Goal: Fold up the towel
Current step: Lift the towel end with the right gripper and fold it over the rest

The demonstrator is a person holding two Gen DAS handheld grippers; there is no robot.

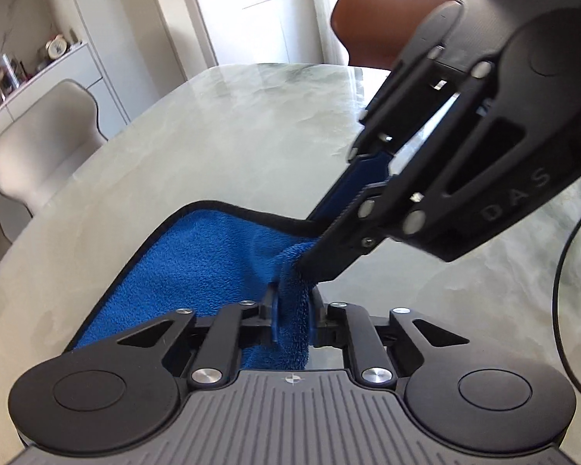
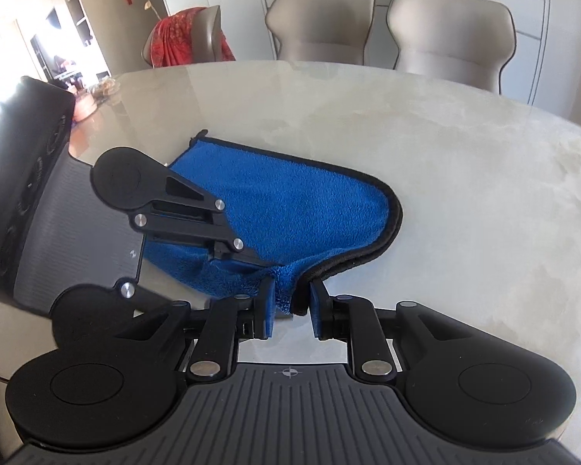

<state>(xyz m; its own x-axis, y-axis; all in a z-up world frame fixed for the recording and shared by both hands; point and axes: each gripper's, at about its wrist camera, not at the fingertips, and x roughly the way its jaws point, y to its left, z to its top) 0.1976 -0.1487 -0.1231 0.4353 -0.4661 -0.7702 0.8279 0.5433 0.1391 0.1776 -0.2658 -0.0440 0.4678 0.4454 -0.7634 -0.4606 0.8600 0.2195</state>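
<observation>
Right between the pads of the left gripper [image 1: 292, 316] a thick bunch of the blue towel [image 1: 197, 267] is pinched; the jaws are nearly closed on it. The same bunched corner is also held by the right gripper [image 2: 292, 302], whose jaws are a little apart with the black hem squeezed between them. The rest of the towel is spread on the bench [image 2: 445, 178] just ahead of both grippers. If one gripper is pulled faster, the cloth could be tugged out of the other. If too little is held, the corner could slip and the fold could be spoiled. One towel and two grippers are counted. Farther off, three pale chairs [image 2: 321, 23] are seen.
</observation>
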